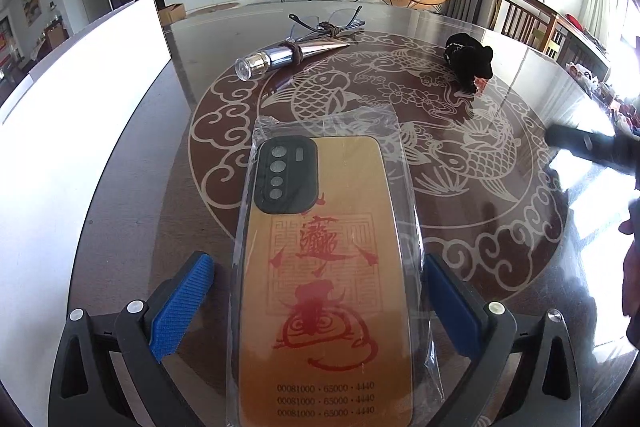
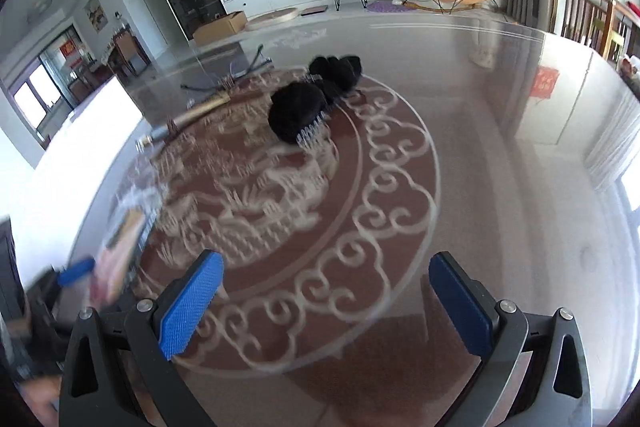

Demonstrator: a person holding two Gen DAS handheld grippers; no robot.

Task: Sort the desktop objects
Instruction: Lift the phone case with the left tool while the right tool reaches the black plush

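While the phone case (image 1: pixel 324 279) in its clear plastic sleeve lies flat on the bench (image 1: pixel 132 187) at the lower centre of the left wrist view, its long axis runs up the frame, camera cutout at the far end, red seal-style characters and three rows reading "00081000 · 65000 · 4440" at the near end. The left hand-held gripper (image 1: pixel 320 307) stands wide, its blue pads either side of the sleeve; whether they touch it is unclear. The right hand-held gripper (image 2: pixel 326 303) is wide and empty, with a black hair clip (image 2: pixel 316 99) above centre.
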